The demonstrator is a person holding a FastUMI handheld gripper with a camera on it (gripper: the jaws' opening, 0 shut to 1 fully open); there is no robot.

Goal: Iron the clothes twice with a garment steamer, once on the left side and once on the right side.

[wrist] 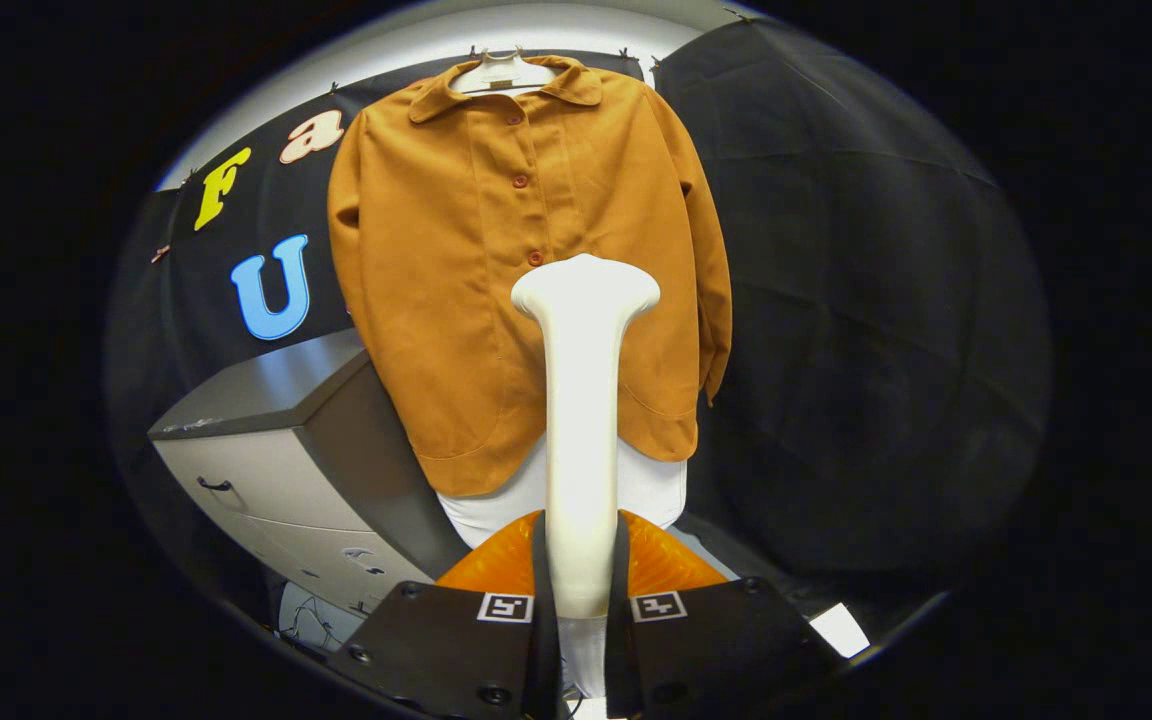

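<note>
A mustard-brown buttoned shirt hangs on a white hanger against the booth's black wall, front facing me. My gripper is shut on the white garment steamer, both fingers pressing its handle. The steamer stands upright between the fingers, its wide head level with the shirt's lower middle, just right of the button line. I cannot tell whether the head touches the cloth. A white panel shows below the shirt's hem.
A grey drawer cabinet stands left of the shirt, its top near the hem. Black cloth drapes to the right. An orange ribbed piece lies just ahead of the fingers, behind the steamer handle.
</note>
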